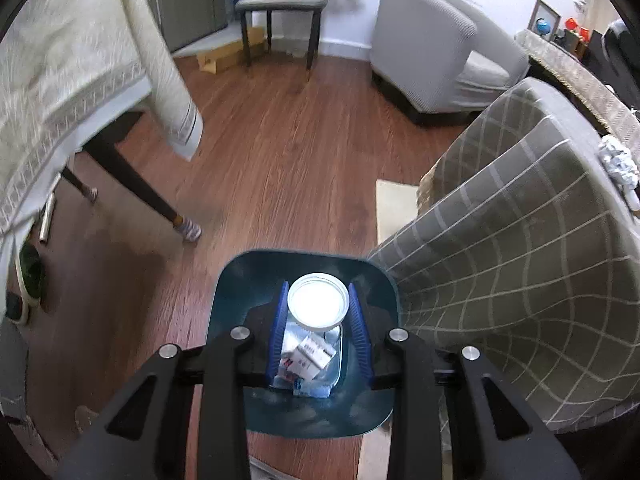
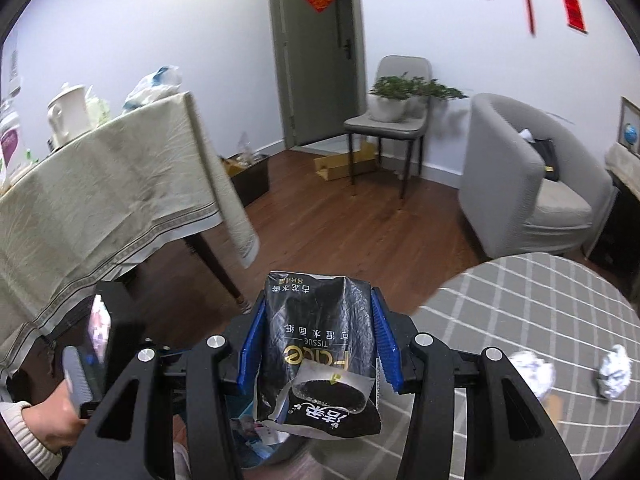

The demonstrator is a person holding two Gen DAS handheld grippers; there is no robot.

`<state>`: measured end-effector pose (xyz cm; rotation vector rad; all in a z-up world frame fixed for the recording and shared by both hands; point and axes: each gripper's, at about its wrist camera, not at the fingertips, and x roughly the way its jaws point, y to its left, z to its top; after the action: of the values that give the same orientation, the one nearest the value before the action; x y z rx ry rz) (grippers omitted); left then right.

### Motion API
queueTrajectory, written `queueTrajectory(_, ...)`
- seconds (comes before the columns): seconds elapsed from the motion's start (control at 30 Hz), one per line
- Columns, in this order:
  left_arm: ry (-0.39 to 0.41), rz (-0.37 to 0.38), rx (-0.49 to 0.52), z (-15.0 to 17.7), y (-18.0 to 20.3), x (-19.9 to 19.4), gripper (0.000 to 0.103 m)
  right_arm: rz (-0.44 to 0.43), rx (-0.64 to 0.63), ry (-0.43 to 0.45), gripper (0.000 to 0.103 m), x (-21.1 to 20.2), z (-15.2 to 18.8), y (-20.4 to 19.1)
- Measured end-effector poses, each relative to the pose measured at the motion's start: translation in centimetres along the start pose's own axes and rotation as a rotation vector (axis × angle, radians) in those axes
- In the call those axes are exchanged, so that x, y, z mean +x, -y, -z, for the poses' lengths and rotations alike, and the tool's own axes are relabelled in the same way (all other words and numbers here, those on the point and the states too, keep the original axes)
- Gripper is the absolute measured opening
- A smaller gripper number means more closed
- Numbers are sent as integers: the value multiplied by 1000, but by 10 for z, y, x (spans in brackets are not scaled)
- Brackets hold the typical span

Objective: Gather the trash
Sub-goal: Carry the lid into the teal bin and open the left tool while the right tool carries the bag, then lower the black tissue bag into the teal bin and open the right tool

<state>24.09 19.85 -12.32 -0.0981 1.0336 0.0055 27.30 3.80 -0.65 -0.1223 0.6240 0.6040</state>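
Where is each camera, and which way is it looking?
Left wrist: sits on the left gripper, looking down into a dark blue bin over the white round lid it holds.
Right wrist: sits on the right gripper, looking across the room past its black tissue pack; a hand shows.
Both see the grey armchair.

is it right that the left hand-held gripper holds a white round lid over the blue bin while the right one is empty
Not quite. The left hand-held gripper does hold the white round lid over the blue bin, but the right hand-held gripper is not empty: the right wrist view shows its blue fingers closed on a black tissue packet.
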Motion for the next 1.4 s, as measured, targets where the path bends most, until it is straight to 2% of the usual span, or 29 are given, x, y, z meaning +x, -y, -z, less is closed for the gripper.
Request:
queueTrajectory(0.3, -122, -3, -37, 25, -28, 33, 33, -86, -19, -75, 50, 42, 9, -43)
queueTrajectory(0.63, -267, -3, -54, 51, -47, 65, 33, -163, -16, -162, 50, 82, 19, -71)
queueTrajectory(0.7, -287, -5, -50, 57, -48, 69, 33, -169, -21, -184, 50, 91, 22, -77)
queueTrajectory(0.73, -291, -14, -44, 59, -49, 70, 37, -173, -23, -193, 50, 95, 23, -79)
queueTrajectory(0.77, -294, -17, -43, 61, -50, 71, 42, -177, -24, -203, 50, 98, 25, -81)
queueTrajectory(0.83, -297, -12, -51, 63, -53, 71, 45, -188, -23, -224, 50, 106, 28, -85)
queueTrajectory(0.93, -291, -10, -64, 63, -60, 67, 47, -194, -25, -252, 50, 117, 33, -92)
queueTrajectory(1.13, -252, -5, -84, 62, -71, 53, 58, -193, -25, -302, 50, 135, 44, -100)
queueTrajectory(1.4, -189, -5, -103, 58, -86, 31, 65, -197, 2, -383, 50, 166, 60, -107)
